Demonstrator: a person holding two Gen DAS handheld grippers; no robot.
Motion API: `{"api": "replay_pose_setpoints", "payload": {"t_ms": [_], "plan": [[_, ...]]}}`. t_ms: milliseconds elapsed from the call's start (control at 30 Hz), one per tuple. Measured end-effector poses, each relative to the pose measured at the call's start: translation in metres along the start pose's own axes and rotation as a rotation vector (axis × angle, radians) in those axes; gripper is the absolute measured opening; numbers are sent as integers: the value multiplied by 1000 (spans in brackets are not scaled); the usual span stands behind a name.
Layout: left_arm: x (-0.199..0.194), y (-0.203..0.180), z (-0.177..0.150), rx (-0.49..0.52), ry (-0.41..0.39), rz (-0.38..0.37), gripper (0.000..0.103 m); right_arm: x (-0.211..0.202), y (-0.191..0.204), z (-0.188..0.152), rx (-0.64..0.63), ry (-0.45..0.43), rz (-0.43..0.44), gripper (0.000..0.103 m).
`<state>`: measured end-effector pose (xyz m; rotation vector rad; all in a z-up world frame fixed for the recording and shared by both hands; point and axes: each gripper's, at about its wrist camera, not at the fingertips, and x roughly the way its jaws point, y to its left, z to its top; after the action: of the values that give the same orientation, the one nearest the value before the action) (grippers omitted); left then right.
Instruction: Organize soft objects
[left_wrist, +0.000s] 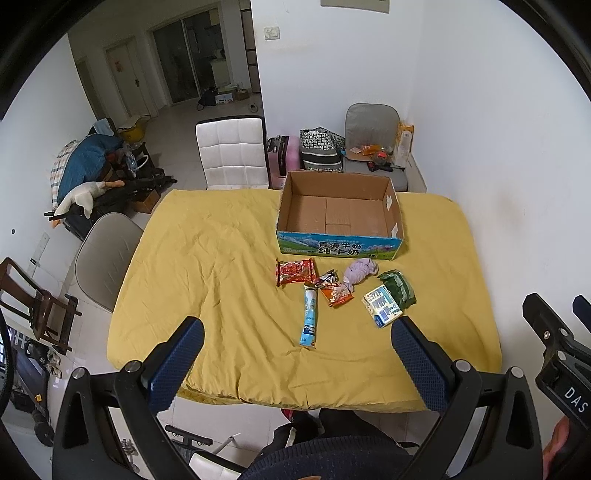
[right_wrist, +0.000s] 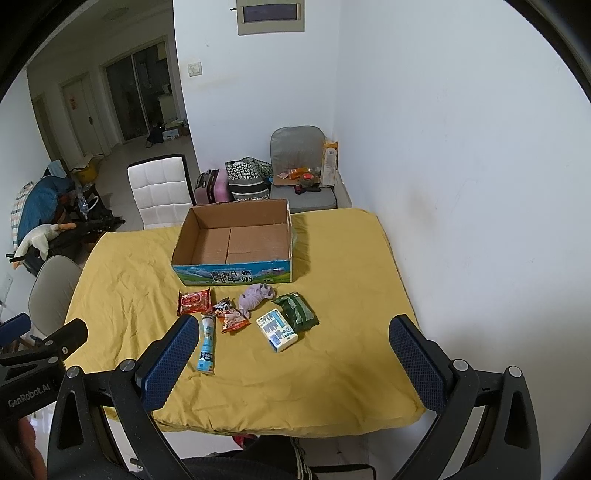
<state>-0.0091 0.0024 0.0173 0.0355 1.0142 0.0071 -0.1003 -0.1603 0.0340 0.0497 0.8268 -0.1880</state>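
Note:
An empty cardboard box (left_wrist: 338, 214) (right_wrist: 236, 242) stands on the yellow-covered table (left_wrist: 221, 280) (right_wrist: 332, 369). In front of it lie a red packet (left_wrist: 295, 272) (right_wrist: 195, 301), an orange snack bag (left_wrist: 336, 293) (right_wrist: 231, 317), a light blue tube (left_wrist: 309, 314) (right_wrist: 207, 343), a lilac cloth bundle (left_wrist: 357, 271) (right_wrist: 255, 295), a white-blue tissue pack (left_wrist: 382, 305) (right_wrist: 277, 329) and a dark green packet (left_wrist: 399, 288) (right_wrist: 297, 308). My left gripper (left_wrist: 297, 365) is open and empty, above the table's near edge. My right gripper (right_wrist: 293, 365) is open and empty, also near the front edge.
A white chair (left_wrist: 231, 153) (right_wrist: 160, 190) stands behind the table and a beige chair (left_wrist: 105, 258) (right_wrist: 51, 291) at its left. A grey seat (left_wrist: 373, 147) with clutter, a pink suitcase (left_wrist: 282, 155) and a patterned bag stand by the right wall.

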Motion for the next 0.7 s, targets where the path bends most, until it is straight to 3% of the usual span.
{"api": "replay_pose_setpoints", "payload": {"t_ms": [700], "plan": [[2, 1, 8, 0, -3, -1, 103, -2, 7, 1, -10, -10, 15, 103]]}}
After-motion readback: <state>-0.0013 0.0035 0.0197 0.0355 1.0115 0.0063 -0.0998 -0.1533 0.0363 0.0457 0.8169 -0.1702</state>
